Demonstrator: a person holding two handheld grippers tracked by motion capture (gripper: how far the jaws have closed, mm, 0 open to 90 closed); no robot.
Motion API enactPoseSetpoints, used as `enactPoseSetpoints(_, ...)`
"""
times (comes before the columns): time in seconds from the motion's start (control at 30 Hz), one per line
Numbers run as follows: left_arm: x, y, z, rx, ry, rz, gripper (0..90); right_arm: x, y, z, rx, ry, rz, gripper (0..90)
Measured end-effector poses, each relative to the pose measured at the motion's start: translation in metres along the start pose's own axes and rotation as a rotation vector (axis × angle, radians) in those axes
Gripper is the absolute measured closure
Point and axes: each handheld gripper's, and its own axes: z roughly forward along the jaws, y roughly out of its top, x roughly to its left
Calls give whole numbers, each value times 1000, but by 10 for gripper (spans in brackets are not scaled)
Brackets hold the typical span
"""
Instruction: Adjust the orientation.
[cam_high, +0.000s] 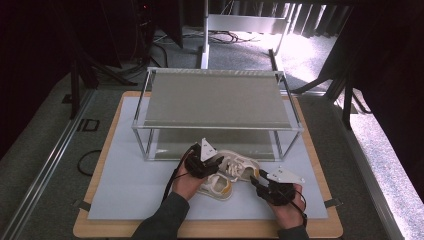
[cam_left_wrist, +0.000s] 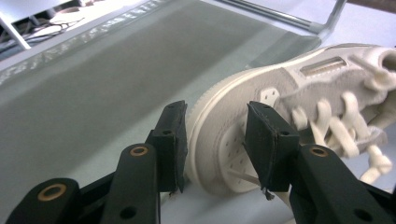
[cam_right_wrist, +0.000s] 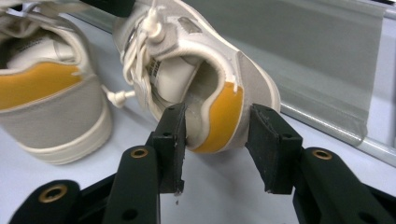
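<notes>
Left gripper jaws clamp the toe of a pale shoe, right gripper jaws its orange heel; uneven pulling could twist it loose.

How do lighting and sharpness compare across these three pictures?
High view: dim overall, with blown-out daylight glare on the grey floor at upper right; the pair of cream sneakers with yellow heels is small and soft. Left gripper view: the cream sneaker's toe is soft, its laces blurrier. Right gripper view: evenly lit, the yellow heel patch fairly crisp.
</notes>
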Motion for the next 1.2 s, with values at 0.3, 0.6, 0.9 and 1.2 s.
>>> enactPoseSetpoints(0.3, -3, -1, -21, -53, 4, -8, 567, -6, 6, 7, -1, -17, 1, 544)
enactPoseSetpoints(0.6, -10, -7, -49, -94, -6, -2, 553, -13, 5, 11, -3, -7, 6, 465)
enactPoseSetpoints(0.9, -10, -21, -76, -105, -18, -30, 500, -20, 12, 24, -3, 6, -74, 200)
enactPoseSetpoints(1.2, -11, -49, -86, -69, -23, -56, 477, -21, 17, 41, 11, 38, -136, 222)
